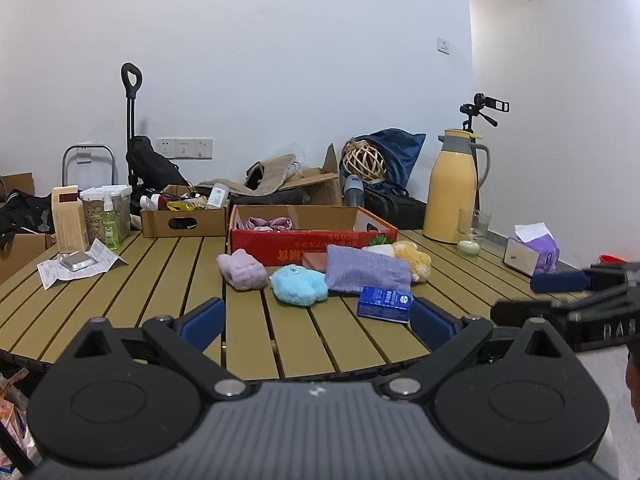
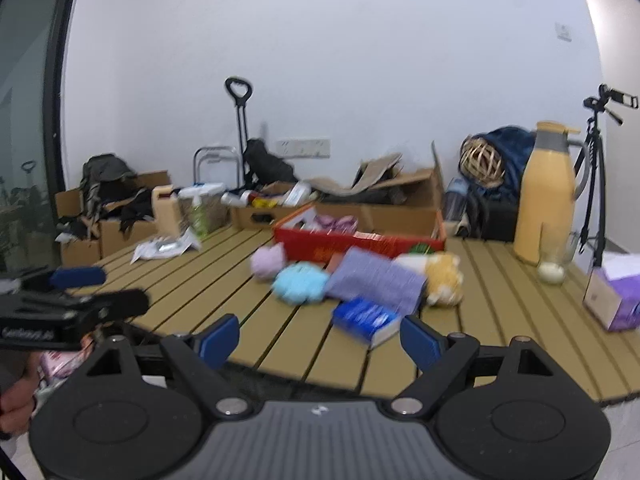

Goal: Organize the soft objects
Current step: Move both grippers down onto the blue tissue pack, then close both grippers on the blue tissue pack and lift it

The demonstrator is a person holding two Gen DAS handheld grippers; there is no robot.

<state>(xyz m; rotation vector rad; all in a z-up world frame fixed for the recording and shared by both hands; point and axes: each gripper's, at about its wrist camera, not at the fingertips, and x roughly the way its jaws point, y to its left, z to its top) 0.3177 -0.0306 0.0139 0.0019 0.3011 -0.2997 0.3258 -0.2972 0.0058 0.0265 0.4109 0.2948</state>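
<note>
Two open grippers come toward soft toys on a slatted wooden table (image 1: 168, 272).

Near the middle of the table, by the red cardboard box (image 1: 312, 238), lie a fluffy lilac cloth (image 1: 242, 270), a fuzzy light-blue plush toy (image 1: 298, 283), a purple knit pouch (image 1: 368, 274) and a yellow plush toy (image 1: 416, 260). The left gripper (image 1: 316, 320) and right gripper (image 2: 320, 340) are both spread wide, holding nothing. The hard blue box (image 1: 384, 303) near the front edge is closest, so a gripper might grab it by mistake.

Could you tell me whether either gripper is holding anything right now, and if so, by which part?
Nothing is held. The left gripper and right gripper both stand open and empty, short of the soft toys on the slatted wooden table.
</note>
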